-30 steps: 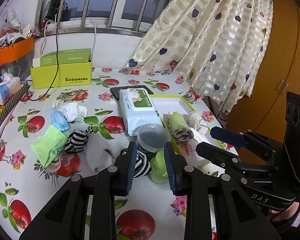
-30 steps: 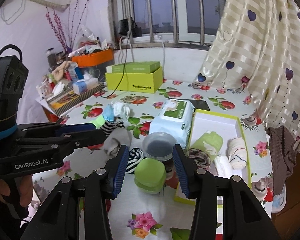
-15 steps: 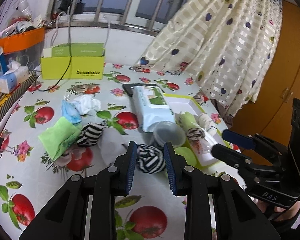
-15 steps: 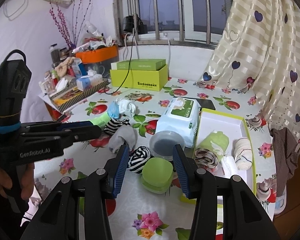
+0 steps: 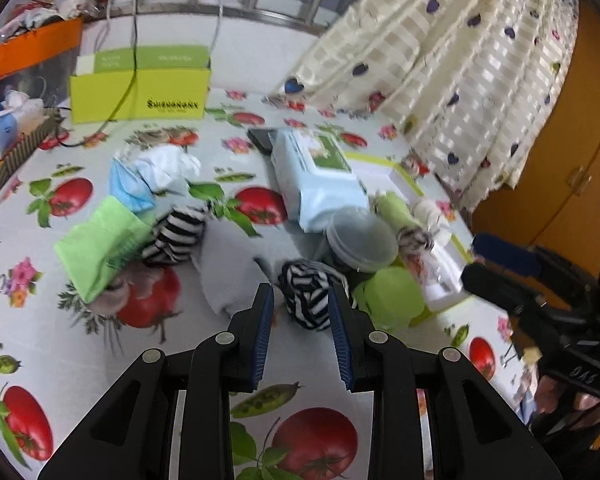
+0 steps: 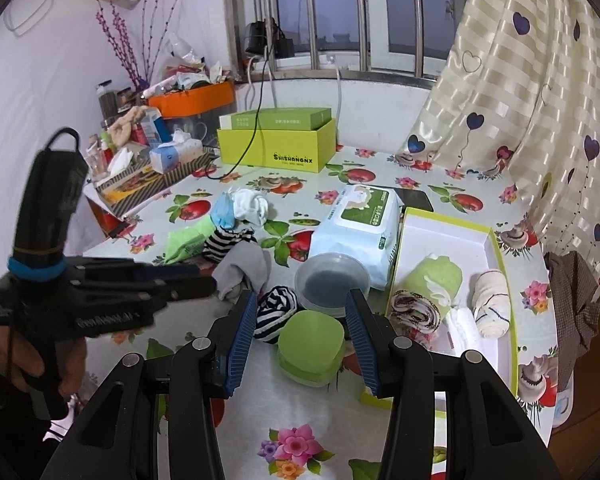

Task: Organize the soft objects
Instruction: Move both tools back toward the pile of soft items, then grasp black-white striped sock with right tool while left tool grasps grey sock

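A rolled black-and-white striped sock [image 5: 308, 296] lies on the tomato-print tablecloth. My left gripper [image 5: 300, 300] stands open over it, its blue pads on either side of the roll and not pressing. In the right wrist view the same roll [image 6: 276, 312] lies beside a green rounded pad [image 6: 310, 344], which sits between the spread fingers of my open right gripper [image 6: 300, 316]. A white tray with a lime rim [image 6: 444, 236] holds a green roll [image 6: 436, 276], a patterned roll [image 6: 414, 308] and a cream roll [image 6: 490, 300]. A grey sock [image 5: 228, 268], another striped sock [image 5: 176, 236] and a green cloth [image 5: 100, 248] lie loose.
A clear plastic tub [image 6: 332, 284] and a wipes pack [image 6: 360, 224] stand close behind the green pad. A blue mask [image 5: 130, 188] and a white sock [image 5: 168, 164] lie further back. A lime box [image 5: 140, 96] with a cable stands at the wall; a curtain [image 6: 520, 100] hangs right.
My left gripper has sunk and swung left, from around the green pad and tub to around the striped rolled sock. The right gripper has hardly moved.
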A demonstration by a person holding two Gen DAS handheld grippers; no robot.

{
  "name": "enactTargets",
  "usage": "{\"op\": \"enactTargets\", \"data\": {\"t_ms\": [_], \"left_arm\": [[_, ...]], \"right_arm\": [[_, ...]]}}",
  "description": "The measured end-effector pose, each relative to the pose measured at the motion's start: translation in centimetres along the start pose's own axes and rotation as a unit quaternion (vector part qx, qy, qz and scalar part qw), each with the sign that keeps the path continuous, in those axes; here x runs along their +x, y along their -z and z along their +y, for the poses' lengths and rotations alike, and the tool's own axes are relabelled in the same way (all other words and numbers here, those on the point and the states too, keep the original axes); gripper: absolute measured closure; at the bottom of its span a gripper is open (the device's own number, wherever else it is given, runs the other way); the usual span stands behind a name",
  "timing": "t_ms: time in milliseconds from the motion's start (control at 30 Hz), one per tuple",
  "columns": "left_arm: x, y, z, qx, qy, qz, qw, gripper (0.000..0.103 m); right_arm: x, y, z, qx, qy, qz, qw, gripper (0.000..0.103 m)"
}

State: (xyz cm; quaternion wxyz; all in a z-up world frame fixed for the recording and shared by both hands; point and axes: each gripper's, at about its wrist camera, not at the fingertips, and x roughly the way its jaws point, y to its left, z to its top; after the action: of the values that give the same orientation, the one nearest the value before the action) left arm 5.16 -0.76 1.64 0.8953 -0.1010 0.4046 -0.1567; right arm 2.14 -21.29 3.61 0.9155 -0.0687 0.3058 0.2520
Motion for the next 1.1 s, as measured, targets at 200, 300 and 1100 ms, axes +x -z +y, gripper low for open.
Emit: {"op": "enactTargets", "data": {"t_ms": [200, 300, 1100], "left_arm": [[0.9, 0.1, 1.6, -0.020, -0.036, -0.005, 0.9991, 0.072], [1.3, -0.1, 2.3, -0.024, -0.042, -0.008, 0.9988, 0.060], [3.9, 0.3, 4.4, -0.037, -0.024, 0.002, 0.9990, 0.090]], "right_arm": [[0.5, 0.1, -0.2, -0.001, -0.004, 0.005, 1.000, 0.058], [0.9, 0.1, -0.3, -0.001, -0.008, 0.007, 1.000, 0.058], [3.5, -0.2, 2.4, -0.047, -0.010, 0.047, 0.998, 0.058]]}}
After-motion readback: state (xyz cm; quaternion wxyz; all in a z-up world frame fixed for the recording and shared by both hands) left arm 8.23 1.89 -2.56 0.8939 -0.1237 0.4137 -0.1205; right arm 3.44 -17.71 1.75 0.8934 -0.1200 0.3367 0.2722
